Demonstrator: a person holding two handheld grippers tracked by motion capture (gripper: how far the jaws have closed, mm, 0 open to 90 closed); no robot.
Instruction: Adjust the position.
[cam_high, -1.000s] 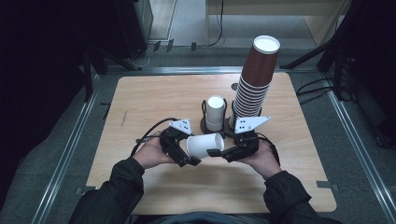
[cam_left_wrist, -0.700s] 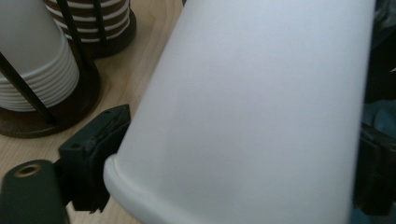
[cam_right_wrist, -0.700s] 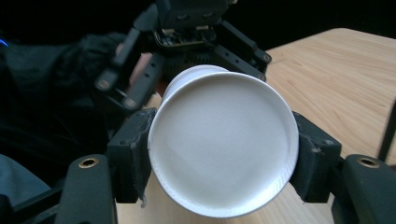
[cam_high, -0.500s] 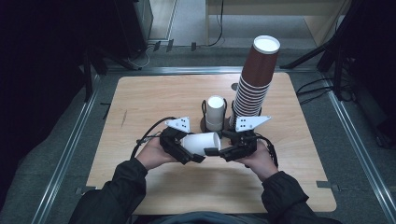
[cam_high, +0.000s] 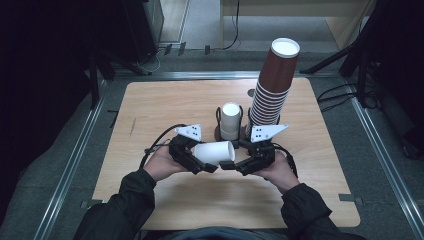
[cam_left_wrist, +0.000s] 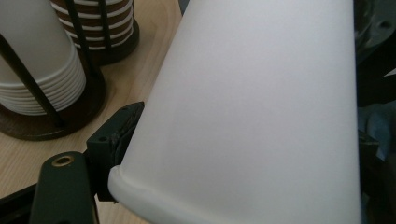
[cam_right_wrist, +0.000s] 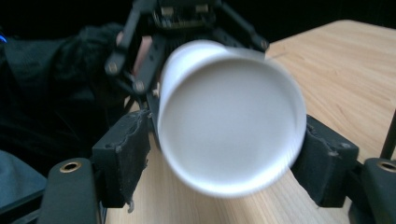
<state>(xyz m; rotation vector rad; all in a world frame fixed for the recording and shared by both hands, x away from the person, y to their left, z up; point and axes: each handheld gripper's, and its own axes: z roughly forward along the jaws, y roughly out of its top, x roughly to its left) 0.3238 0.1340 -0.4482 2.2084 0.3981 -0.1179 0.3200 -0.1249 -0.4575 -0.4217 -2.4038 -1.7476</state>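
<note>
A white paper cup (cam_high: 214, 152) lay on its side above the counter (cam_high: 150, 110), held between the two hands; the left claw (cam_high: 202, 166) had just been closing and pressed on the cup's wall near the rim; the right claw (cam_right_wrist: 224, 154) had just been opening, its pads beside the cup's base, and I could not tell whether they touched; behind stood a stack of white cups (cam_high: 230, 121) and a tall stack of brown cups (cam_high: 272, 85).

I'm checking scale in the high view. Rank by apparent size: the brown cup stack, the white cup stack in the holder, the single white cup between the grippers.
1. brown cup stack, clearly the largest.
2. white cup stack and white cup: similar in size, too close to rank.
</note>
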